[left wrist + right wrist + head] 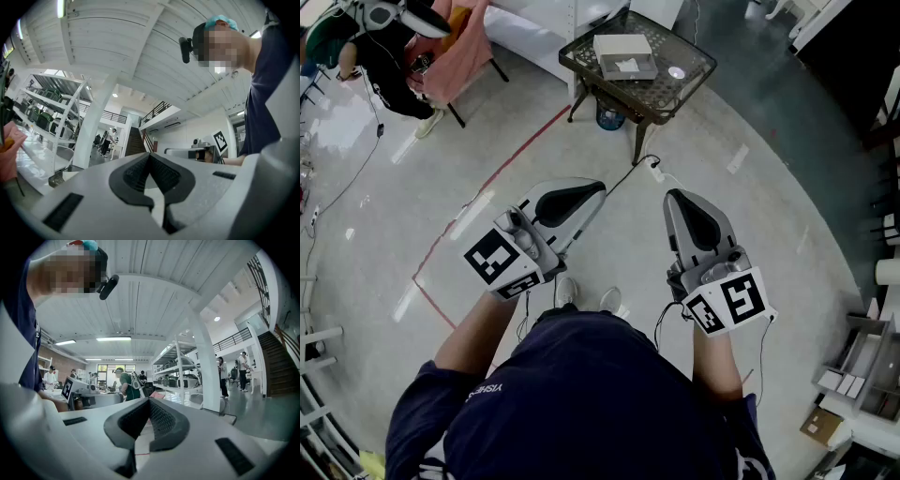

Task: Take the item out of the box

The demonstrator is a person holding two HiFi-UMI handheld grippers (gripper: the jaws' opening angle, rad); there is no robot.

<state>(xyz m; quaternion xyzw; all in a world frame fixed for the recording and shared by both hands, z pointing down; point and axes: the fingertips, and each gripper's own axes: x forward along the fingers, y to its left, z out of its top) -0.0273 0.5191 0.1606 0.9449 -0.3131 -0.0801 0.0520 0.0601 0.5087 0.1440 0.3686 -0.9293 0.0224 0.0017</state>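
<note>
A grey open box point(624, 54) with something white point(628, 66) inside lies on a small dark mesh table point(581, 58), far ahead at the top of the head view. My left gripper point(598, 187) and right gripper point(675, 195) are held close to the body, well short of the table. In the left gripper view the left gripper point(150, 157) has its dark pads pressed together with nothing between them. The right gripper point(149, 401) looks the same in the right gripper view, shut and empty. Both gripper views tilt up at the ceiling, so neither shows the box.
A small round object point(677, 72) lies on the table beside the box, and a blue bin point(610, 118) stands under it. A chair with pink cloth point(450, 47) is at the back left. Red tape point(516, 155) and a cable point(652, 169) cross the floor. Shelving point(862, 366) stands at the right.
</note>
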